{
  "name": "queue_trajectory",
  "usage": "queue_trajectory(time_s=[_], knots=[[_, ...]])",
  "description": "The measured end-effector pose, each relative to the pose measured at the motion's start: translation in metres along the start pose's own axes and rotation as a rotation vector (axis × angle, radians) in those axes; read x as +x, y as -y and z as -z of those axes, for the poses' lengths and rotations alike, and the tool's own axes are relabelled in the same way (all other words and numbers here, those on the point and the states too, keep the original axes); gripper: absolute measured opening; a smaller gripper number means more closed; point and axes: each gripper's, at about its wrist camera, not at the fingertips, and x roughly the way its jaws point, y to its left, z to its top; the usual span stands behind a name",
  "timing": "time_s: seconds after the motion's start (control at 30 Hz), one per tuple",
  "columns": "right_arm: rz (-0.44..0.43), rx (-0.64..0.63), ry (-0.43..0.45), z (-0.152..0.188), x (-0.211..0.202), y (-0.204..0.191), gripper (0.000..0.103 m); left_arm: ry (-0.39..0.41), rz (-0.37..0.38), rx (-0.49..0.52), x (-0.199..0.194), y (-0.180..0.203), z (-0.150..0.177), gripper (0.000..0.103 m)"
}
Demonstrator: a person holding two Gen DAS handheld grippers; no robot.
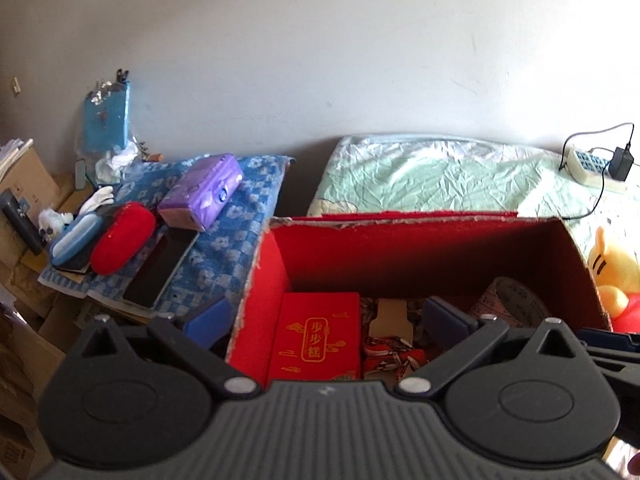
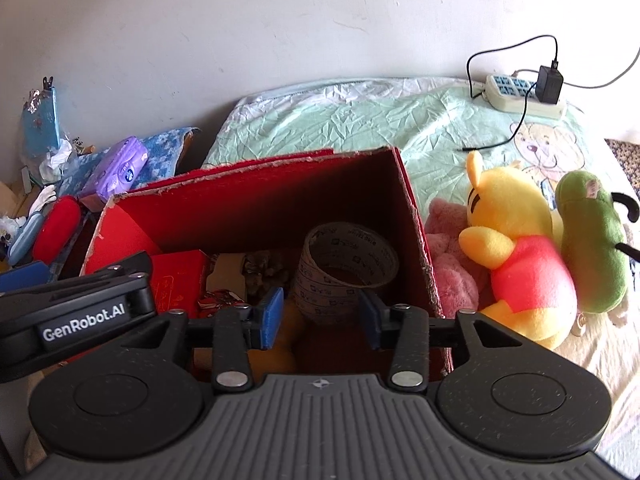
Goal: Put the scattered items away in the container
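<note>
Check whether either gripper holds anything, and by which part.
Nothing is held: left gripper and right gripper are both open above the red cardboard box.

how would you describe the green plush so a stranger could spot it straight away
Start at the red box on the bed. Beside it lie three plush toys: pink, yellow bear, then the green plush, farthest from the box. It alone is green, with thin black limbs.

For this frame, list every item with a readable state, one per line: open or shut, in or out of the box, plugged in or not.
Left gripper: open, empty, over the box.
Right gripper: open, empty, over the box.
Red box: open, no lid on.
Tape roll: inside the box.
Red packet: inside the box.
Yellow bear plush: outside, on the bed.
Green plush: outside, on the bed.
Black adapter: plugged into the power strip.
</note>
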Motion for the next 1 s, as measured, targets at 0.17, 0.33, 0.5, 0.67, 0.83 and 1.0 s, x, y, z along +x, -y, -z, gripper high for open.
queue_trajectory(time_s=[0.17, 0.33, 0.5, 0.67, 0.83, 1.0], knots=[[-0.001, -0.009, 0.028, 0.000, -0.009, -0.002, 0.051, 0.016, 0.026, -0.041, -0.009, -0.006, -0.001, 0.102], [0.005, -0.015, 0.052, 0.001, -0.018, -0.003, 0.057, 0.033, 0.018, -0.068, -0.016, -0.005, 0.003, 0.103], [0.019, -0.022, 0.068, 0.006, -0.027, 0.000, 0.057, 0.007, 0.046, -0.070, -0.020, -0.004, 0.004, 0.103], [0.015, -0.019, 0.077, 0.012, -0.034, 0.004, 0.061, 0.006, 0.007, -0.047, -0.030, 0.001, 0.009, 0.103], [-0.020, -0.026, 0.071, 0.017, -0.040, 0.009, 0.063, 0.010, -0.024, -0.031, -0.041, 0.006, 0.014, 0.103], [-0.045, -0.042, 0.072, 0.024, -0.054, 0.022, 0.066, 0.009, -0.003, -0.020, -0.055, 0.014, 0.021, 0.103]])
